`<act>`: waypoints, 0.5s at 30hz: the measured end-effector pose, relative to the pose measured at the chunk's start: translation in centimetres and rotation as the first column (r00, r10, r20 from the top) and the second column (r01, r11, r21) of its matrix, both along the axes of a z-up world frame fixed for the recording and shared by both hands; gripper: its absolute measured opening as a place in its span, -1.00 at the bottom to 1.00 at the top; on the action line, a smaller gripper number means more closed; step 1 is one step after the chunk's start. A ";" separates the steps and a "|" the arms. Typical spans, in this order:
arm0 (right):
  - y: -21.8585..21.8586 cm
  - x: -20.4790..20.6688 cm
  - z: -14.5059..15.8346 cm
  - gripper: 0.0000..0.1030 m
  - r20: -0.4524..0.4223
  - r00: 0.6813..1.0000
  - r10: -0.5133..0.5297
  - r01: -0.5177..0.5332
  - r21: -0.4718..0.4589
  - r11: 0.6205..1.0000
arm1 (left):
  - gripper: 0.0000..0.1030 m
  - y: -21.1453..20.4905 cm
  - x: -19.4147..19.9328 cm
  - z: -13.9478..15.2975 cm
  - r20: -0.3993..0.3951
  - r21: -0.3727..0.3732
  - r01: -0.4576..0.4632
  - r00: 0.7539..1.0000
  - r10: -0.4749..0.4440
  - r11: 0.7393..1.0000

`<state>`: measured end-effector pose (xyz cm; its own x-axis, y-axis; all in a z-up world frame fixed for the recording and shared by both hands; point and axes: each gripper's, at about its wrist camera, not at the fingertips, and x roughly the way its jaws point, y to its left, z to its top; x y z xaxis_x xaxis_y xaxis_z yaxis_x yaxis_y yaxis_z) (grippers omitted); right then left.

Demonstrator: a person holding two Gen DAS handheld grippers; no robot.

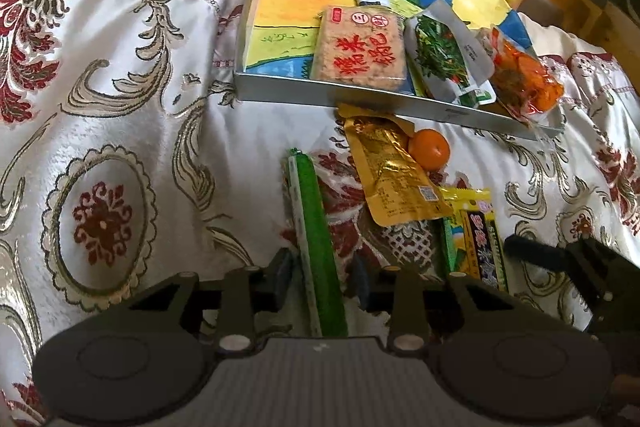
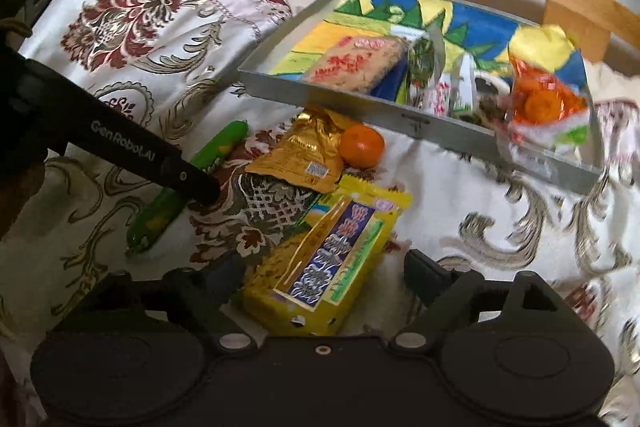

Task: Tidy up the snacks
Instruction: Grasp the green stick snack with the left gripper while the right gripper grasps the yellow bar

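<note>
Nearest the left wrist camera, the left gripper (image 1: 320,277) straddles a green stick-shaped snack (image 1: 318,247) lying on the floral bedspread (image 1: 120,87); its jaws stand narrow, though whether the pads press the wrapper I cannot tell. From the right wrist view, the right gripper (image 2: 326,275) has its jaws spread wide on either side of a yellow snack packet (image 2: 328,259), not touching it. Beyond these, a gold pouch (image 1: 390,179) lies beside a small orange fruit (image 1: 429,149), both just in front of a shallow grey tray (image 1: 288,93) with a colourful drawing lining its floor. Inside the tray rest a square rice-cracker packet (image 1: 360,49), a packet picturing green vegetables (image 1: 444,55) and an orange-filled clear packet (image 1: 524,75) that overhangs the tray's near edge.
</note>
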<state>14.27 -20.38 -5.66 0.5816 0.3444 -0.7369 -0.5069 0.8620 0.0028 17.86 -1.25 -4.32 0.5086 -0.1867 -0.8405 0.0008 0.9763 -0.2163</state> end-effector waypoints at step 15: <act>1.2 -1.4 0.4 0.12 0.081 0.995 0.057 -0.047 -0.116 0.992 | -0.59 -0.5 -1.5 0.3 -0.022 -0.062 -0.004 1.000 0.003 0.998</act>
<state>12.90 -19.22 -5.23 0.6266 0.2924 -0.7224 -0.5455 0.8266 -0.1386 16.37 -1.74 -4.02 0.4913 -0.2370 -0.8381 -0.0078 0.9610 -0.2764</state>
